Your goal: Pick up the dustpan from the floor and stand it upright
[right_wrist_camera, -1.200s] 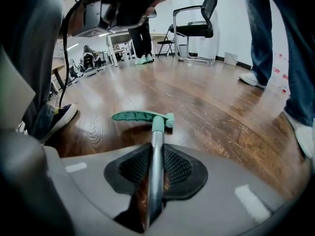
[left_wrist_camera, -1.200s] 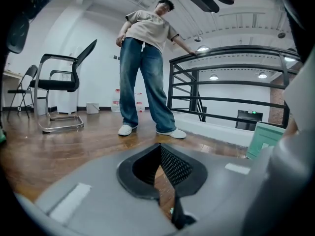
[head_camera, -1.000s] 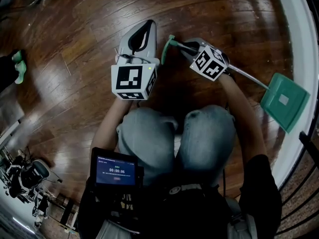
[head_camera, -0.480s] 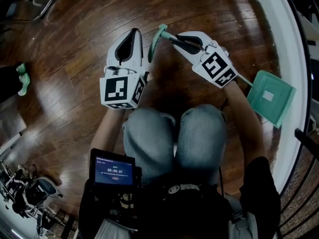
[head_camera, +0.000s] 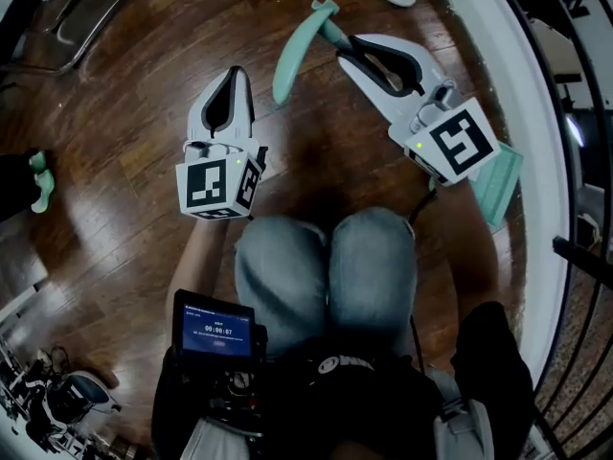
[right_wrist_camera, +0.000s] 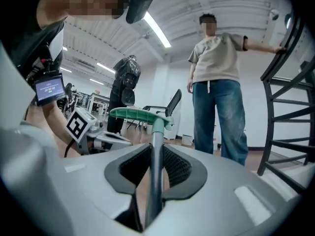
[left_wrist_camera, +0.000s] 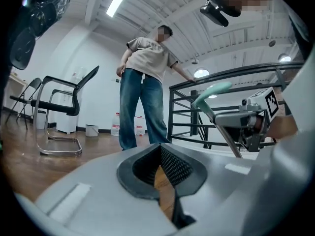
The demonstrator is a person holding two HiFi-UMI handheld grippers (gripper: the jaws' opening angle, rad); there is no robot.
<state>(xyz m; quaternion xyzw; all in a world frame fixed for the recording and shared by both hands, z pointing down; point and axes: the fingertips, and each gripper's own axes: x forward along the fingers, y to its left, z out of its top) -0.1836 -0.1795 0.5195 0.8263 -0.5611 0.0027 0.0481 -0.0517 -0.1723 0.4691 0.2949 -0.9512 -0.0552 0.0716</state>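
Right gripper view: my right tongs [right_wrist_camera: 153, 149] clamp the dustpan [right_wrist_camera: 140, 114] by its shaft so the pan, seemingly at five o'clock, hangs low; left tongs [left_wrist_camera: 160, 154] closed, empty.

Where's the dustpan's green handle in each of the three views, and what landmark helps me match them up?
Head view: handle at top centre.
Left gripper view: handle right of centre, above the middle.
Right gripper view: handle just left of centre, atop the pole between the jaws.
Shared landmark: the black railing, at the right edge in the head view, behind the handle in the left gripper view, far right in the right gripper view.
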